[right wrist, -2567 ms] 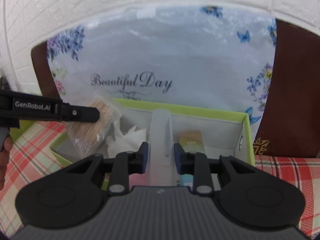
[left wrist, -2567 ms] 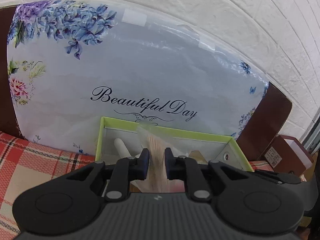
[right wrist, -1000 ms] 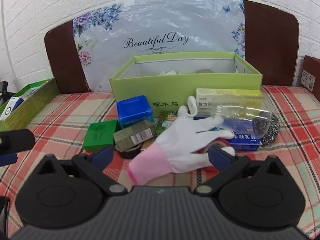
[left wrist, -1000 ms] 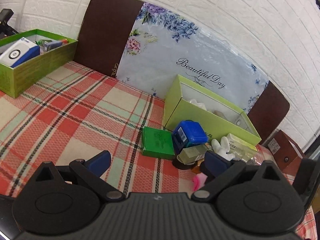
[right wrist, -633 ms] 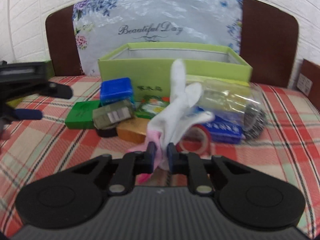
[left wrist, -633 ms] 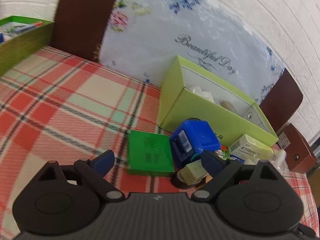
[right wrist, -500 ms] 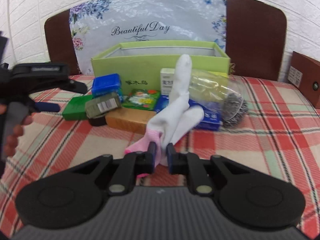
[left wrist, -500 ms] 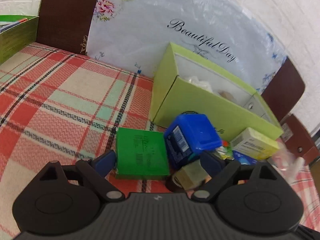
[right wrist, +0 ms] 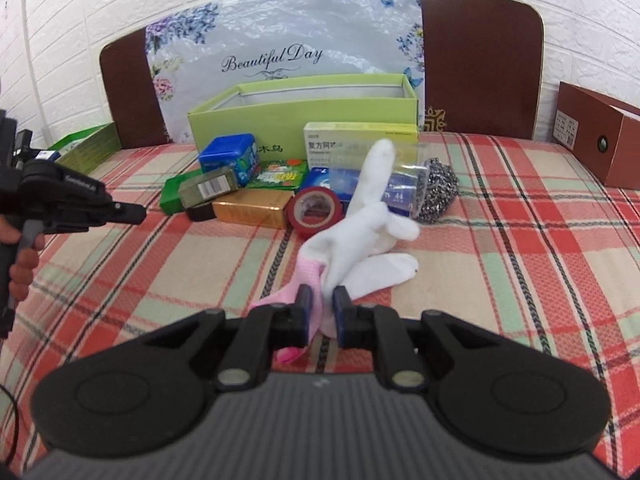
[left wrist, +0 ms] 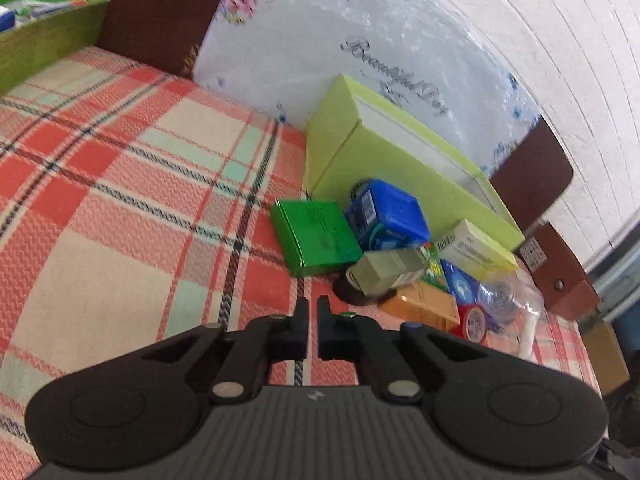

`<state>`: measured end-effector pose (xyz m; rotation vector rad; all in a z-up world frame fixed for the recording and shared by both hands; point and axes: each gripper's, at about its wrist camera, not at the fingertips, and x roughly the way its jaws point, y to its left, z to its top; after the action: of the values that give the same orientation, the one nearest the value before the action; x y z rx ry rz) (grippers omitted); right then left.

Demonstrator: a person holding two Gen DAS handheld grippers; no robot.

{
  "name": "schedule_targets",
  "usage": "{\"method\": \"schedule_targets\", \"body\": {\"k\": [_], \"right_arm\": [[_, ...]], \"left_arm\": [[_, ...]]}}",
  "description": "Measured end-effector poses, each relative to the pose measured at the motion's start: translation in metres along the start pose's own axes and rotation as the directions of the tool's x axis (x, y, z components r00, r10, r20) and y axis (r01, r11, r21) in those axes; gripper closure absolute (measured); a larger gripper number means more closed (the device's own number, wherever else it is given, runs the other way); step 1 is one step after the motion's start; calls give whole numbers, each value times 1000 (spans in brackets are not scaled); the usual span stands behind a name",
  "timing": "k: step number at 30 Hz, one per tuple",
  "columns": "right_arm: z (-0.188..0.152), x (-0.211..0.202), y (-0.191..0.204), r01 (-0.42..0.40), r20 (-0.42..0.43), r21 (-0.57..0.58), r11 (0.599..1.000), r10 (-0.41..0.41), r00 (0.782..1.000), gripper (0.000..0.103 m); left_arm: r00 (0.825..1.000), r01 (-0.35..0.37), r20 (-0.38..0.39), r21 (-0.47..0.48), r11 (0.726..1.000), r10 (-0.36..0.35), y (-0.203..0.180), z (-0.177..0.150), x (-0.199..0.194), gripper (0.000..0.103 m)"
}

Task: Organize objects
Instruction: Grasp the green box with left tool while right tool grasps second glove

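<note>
While the light green box (right wrist: 304, 118) stands open at the back of the plaid cloth (right wrist: 520, 248), its contents hidden from both views, the right gripper (right wrist: 322, 304) pinches the white glove (right wrist: 360, 232) by its pink cuff, clear of the clutter. Dropping it in the box looks next. Closing on nothing, the left gripper (left wrist: 312, 312) hovers nearby.

My right claw (right wrist: 321, 294) is clamped on the glove (right wrist: 360, 240); my left claw (left wrist: 312, 307) is closing on nothing, tilted downward.
</note>
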<state>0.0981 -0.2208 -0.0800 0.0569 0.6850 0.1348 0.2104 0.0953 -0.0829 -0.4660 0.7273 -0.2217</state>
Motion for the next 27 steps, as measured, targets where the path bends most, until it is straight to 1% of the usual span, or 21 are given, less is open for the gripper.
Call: {"method": "schedule_targets", "body": {"k": [1,2,3,5,6,7,8,11,13,15,17,18,19,20,21,22,23,24,27], "right_arm": [[0,-2,0,-1,6,4,1000,1,1000,87],[0,-4,0,0,15,11,1000,0,1000,80],[1,-5,1,-3,22,17,1000,2,1000,76],[1,-10,1,-8,49,24,1000,6,999,62],[1,-12,1,-2,59,23,1000,1,998,57],[1,-13,0,7,67,22,1000,-8,998,46],[1,-13,-1,15,70,21,1000,-17,997,42],[0,-10,-9,23,56,47,999,-26,998,41],[-2,-6,-14,28,44,61,998,-31,999,41],[-3,-3,-16,34,35,65,997,-36,999,40],[-4,1,-18,34,24,76,997,-36,999,39],[-3,2,-19,31,22,78,996,-33,999,38],[-3,4,-19,27,21,80,996,-29,999,36],[-2,6,-18,23,18,86,996,-24,1000,30],[-1,9,-17,16,13,96,995,-18,1000,27],[0,12,-16,8,8,112,994,-9,1000,21],[2,15,-14,-2,4,124,992,2,1000,20],[4,19,-12,-7,-5,132,991,8,1000,19],[9,36,-7,13,-30,158,987,-8,1000,19]], "left_arm": [[1000,-13,17,6,1000,13,-3,4,3,79],[999,-30,25,3,1000,30,-6,10,8,61],[998,-52,30,-3,999,52,-9,16,14,50],[995,-97,38,16,995,97,-17,29,29,48],[993,-117,38,30,993,116,-21,34,36,47],[991,-131,34,41,990,130,-23,39,44,45],[990,-139,27,50,989,138,-27,42,51,41],[986,-166,-2,55,985,166,-34,48,73,39],[978,-209,3,68,976,210,-40,48,85,38],[973,-228,-9,90,970,230,-40,47,95,35],[979,-205,21,111,972,204,-35,43,96,32],[981,-196,30,133,972,194,-34,40,95,32],[982,-187,36,170,967,184,-34,36,93,31],[983,-182,34,205,962,179,-34,33,91,31],[984,-175,30,227,958,173,-32,30,88,32],[986,-168,26,231,958,167,-30,27,83,34],[988,-155,14,222,963,156,-26,23,77,35],[990,-136,3,215,967,139,-22,20,71,35],[994,-94,-27,206,974,101,-13,6,50,36]]}}
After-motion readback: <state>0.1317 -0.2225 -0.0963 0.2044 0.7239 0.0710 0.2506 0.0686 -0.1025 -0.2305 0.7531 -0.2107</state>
